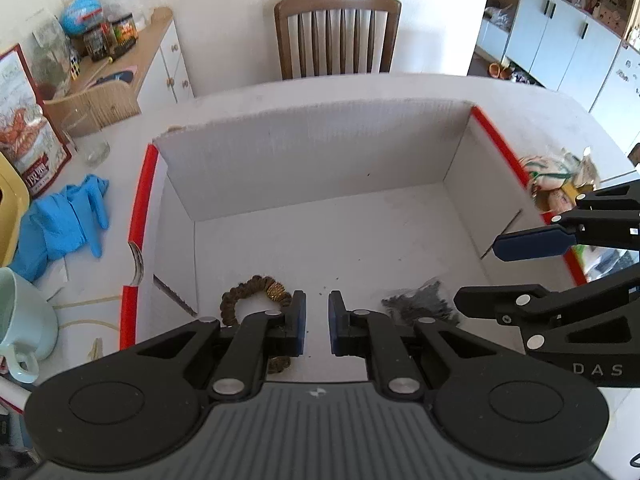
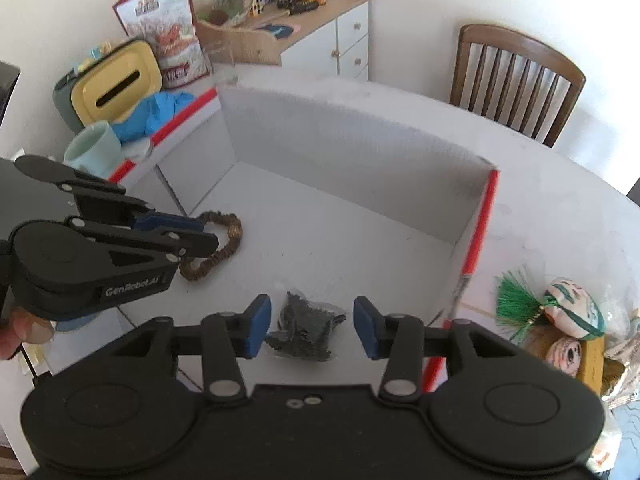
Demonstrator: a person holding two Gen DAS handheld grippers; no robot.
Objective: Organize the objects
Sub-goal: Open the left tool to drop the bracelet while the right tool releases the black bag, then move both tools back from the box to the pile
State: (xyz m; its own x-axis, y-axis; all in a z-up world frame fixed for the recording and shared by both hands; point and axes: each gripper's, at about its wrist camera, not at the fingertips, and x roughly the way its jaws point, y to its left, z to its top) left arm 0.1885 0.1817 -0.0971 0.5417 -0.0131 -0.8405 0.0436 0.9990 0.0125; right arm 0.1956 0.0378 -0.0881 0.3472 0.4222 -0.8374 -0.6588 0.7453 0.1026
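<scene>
Both grippers empty over box (image 1: 320, 152): left gripper (image 1: 317, 322) narrowly parted, right gripper (image 2: 309, 326) wide; only right view shows tassel (image 2: 514, 292).

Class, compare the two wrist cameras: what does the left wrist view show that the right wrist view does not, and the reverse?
Only the left wrist view: a doorway to a room with white cabinets.

Only the right wrist view: a green tassel beside the box.

Both: the white box, the brown scrunchie and dark packet inside it, blue gloves, mug, chair.
</scene>
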